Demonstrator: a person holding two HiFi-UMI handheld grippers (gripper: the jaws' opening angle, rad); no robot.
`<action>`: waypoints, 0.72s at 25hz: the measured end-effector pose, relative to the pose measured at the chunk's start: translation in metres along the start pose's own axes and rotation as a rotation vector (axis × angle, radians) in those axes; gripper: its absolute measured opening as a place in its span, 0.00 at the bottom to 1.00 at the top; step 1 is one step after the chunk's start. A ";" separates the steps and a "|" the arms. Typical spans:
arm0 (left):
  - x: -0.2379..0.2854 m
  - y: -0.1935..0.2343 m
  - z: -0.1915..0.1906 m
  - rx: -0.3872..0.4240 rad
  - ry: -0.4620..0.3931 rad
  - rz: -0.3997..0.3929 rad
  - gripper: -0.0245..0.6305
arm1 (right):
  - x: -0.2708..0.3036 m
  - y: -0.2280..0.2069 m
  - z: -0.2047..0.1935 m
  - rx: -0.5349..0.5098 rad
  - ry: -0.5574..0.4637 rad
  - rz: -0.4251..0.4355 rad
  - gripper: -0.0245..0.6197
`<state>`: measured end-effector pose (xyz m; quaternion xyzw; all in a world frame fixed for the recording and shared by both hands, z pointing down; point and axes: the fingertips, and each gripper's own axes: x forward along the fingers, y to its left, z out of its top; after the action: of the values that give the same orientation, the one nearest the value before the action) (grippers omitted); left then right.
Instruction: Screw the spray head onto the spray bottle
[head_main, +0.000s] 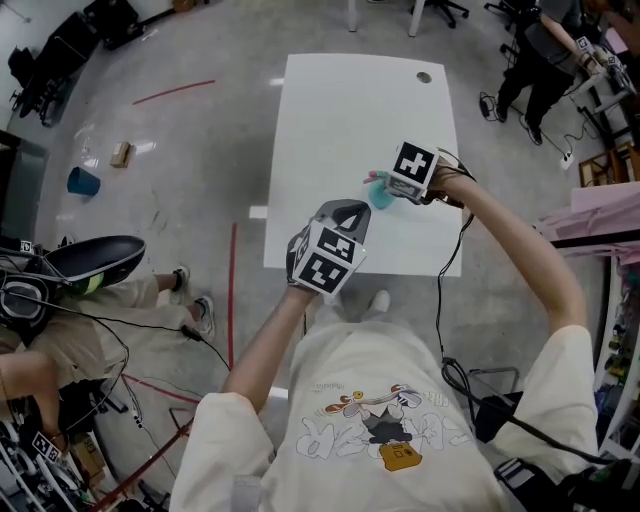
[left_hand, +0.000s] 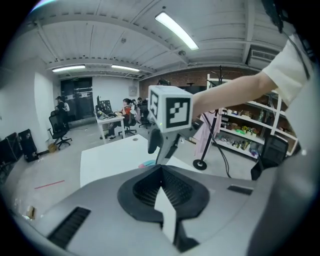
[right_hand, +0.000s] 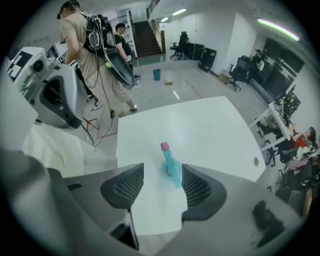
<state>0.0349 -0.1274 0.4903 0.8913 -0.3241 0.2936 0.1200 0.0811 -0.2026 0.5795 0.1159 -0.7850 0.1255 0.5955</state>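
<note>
A teal spray bottle (right_hand: 173, 170) with a pink nozzle tip (right_hand: 164, 146) stands on the white table (right_hand: 200, 130), its spray head on top. My right gripper (right_hand: 162, 174) is open around it; the bottle sits close to the right pad (right_hand: 197, 187), and I cannot tell if they touch. In the head view the right gripper (head_main: 388, 186) hovers over the bottle (head_main: 380, 194) near the table's (head_main: 340, 120) front right. My left gripper (head_main: 344, 213) is shut and empty, held just left of the bottle. In the left gripper view its jaws (left_hand: 161, 176) meet, pointing at the right gripper's marker cube (left_hand: 170, 108).
The table has a cable hole (head_main: 424, 77) at its far right corner. A seated person (head_main: 60, 320) with gear is at the left, and a blue bucket (head_main: 83, 181) stands on the floor. Another person (head_main: 540, 60) works at the far right near shelves.
</note>
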 end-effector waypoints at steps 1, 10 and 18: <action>-0.003 0.001 0.003 -0.013 -0.020 0.013 0.05 | -0.015 0.004 0.002 0.026 -0.069 -0.014 0.39; -0.057 -0.003 0.050 -0.113 -0.180 0.092 0.05 | -0.144 0.048 -0.008 0.282 -0.659 -0.425 0.38; -0.065 -0.003 0.047 -0.157 -0.239 0.214 0.05 | -0.154 0.077 -0.033 0.637 -0.986 -0.647 0.05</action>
<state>0.0174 -0.1108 0.4136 0.8680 -0.4512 0.1706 0.1180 0.1266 -0.1137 0.4348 0.5595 -0.8154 0.0986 0.1114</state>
